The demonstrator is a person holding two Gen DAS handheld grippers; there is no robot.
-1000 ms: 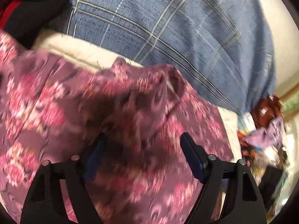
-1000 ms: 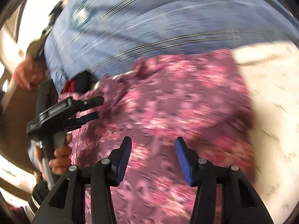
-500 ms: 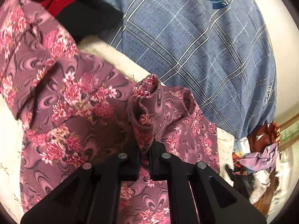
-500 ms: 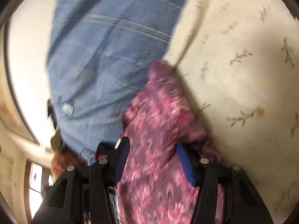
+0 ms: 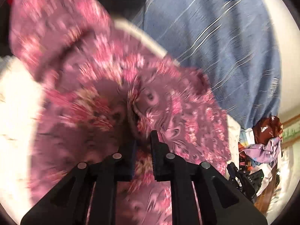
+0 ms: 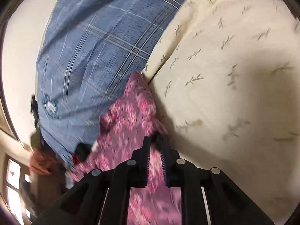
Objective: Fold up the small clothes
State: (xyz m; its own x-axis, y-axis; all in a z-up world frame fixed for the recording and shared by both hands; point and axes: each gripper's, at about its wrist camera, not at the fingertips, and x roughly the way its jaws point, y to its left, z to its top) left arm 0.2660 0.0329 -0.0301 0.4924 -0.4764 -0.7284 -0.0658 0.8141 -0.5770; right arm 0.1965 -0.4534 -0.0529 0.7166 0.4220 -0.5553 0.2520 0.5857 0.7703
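Observation:
A mauve garment with pink flowers (image 5: 93, 75) lies bunched on a cream sheet (image 5: 16, 103). My left gripper (image 5: 143, 136) pinches a raised fold of it. Its jaws stand close together with the cloth between them and are opening slightly. In the right wrist view the same floral garment (image 6: 127, 116) runs up from my right gripper (image 6: 155, 140). That gripper's jaws are closing on the garment's edge, and cloth fills the narrow gap. The picture is blurred by motion in both views.
A large blue checked cloth (image 5: 215, 46) lies behind the garment, and the blue checked cloth (image 6: 93, 56) fills the upper left of the right view. The cream sheet with a leaf print (image 6: 225, 75) spreads to the right. A heap of mixed clothes (image 5: 262, 140) sits at the far right.
Both grippers went from wide open over the garment to closed on its cloth, the left first and the right after. The right view has rolled, and the garment is gathered into folds.

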